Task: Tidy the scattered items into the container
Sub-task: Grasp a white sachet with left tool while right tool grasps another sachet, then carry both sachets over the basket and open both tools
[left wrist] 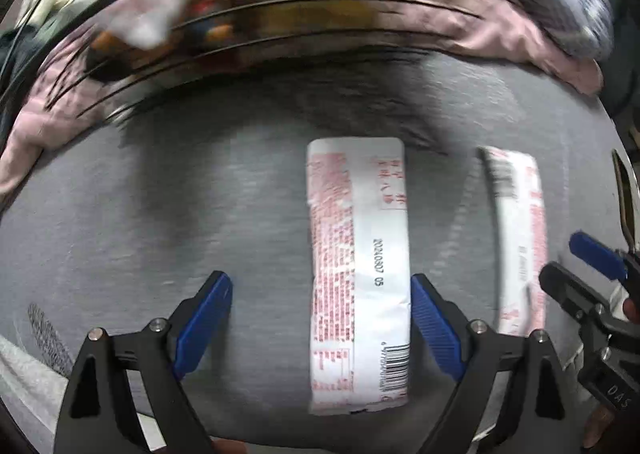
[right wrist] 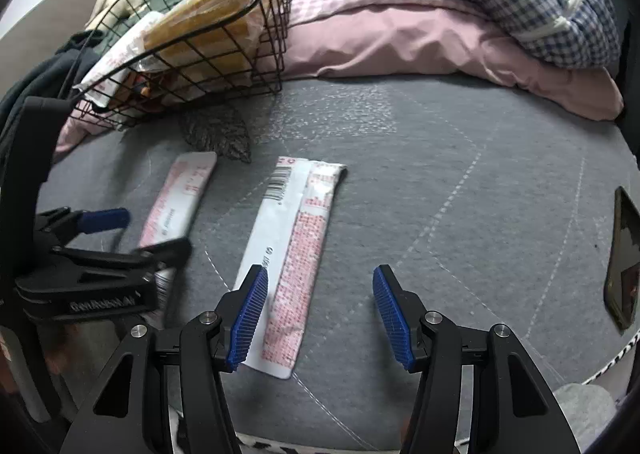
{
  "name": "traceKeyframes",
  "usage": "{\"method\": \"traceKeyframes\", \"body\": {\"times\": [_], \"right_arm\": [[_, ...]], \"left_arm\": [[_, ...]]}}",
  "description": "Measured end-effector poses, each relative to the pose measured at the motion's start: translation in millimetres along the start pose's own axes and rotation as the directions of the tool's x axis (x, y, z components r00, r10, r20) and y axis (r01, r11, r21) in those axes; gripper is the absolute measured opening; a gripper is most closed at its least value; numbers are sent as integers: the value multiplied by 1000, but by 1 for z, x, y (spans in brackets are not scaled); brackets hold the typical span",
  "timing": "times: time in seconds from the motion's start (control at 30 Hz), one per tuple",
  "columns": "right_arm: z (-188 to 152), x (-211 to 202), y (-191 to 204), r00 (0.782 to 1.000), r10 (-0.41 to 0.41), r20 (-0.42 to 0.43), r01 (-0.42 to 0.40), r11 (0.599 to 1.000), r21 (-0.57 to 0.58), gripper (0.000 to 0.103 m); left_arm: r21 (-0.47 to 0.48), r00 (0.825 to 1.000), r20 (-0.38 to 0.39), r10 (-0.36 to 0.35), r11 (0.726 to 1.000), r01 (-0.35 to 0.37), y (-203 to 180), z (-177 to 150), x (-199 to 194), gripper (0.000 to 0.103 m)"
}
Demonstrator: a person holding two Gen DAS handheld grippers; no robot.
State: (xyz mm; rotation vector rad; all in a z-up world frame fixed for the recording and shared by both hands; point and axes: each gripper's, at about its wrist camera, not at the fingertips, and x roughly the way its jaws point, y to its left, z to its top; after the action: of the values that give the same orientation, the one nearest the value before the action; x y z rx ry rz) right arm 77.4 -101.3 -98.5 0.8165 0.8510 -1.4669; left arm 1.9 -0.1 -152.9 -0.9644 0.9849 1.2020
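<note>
Both grippers spread wide, holding nothing. My left gripper straddles one sachet flat on the grey mat, off-centre toward the right pad. My right gripper straddles the second sachet. Wire basket sits beyond, already part full. Risk as I see it: thin flat packets, pads could slide over or pinch the mat

Left tool, right tool: black frames, blue ribbed pads, silver screws.
</note>
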Motion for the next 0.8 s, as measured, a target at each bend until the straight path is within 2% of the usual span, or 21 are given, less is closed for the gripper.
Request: {"method": "traceKeyframes", "body": {"times": [0.1, 0.2, 0.27, 0.4, 0.47, 0.5, 0.53, 0.57, 0.8], "right_arm": [[6, 8, 14, 1000, 8, -2, -8, 1000, -25, 55], [12, 17, 28, 1000, -5, 1, 5, 999, -50, 55], [15, 25, 31, 1000, -22, -6, 21, 998, -51, 55], [13, 33, 35, 998, -61, -10, 60, 994, -97, 55], [11, 33, 37, 997, -77, -11, 76, 990, -116, 54], [11, 33, 37, 996, -87, -13, 85, 990, -116, 48], [11, 33, 37, 995, -98, -13, 96, 989, -115, 45], [11, 33, 37, 995, -102, -14, 99, 989, -110, 45], [8, 27, 33, 995, -102, -22, 100, 991, -85, 42]], "left_arm": [[-34, 1000, 3, 17, 999, -17, 16, 5, -2, 90], [-56, 1000, 7, -11, 998, 12, 22, 12, -2, 90], [-54, 1000, 3, -26, 998, 26, 20, 15, 0, 90], [-12, 1000, -1, 5, 1000, -5, 13, 12, 5, 90], [-2, 1000, 6, 2, 1000, -2, 11, 13, 4, 85], [2, 1000, 14, 1, 1000, -2, 11, 14, 2, 76], [11, 1000, 23, 2, 1000, -2, 11, 14, 0, 61], [23, 999, 32, 7, 1000, -8, 10, 15, -2, 52], [43, 1000, 11, -22, 999, 21, 11, 14, -11, 48]]}}
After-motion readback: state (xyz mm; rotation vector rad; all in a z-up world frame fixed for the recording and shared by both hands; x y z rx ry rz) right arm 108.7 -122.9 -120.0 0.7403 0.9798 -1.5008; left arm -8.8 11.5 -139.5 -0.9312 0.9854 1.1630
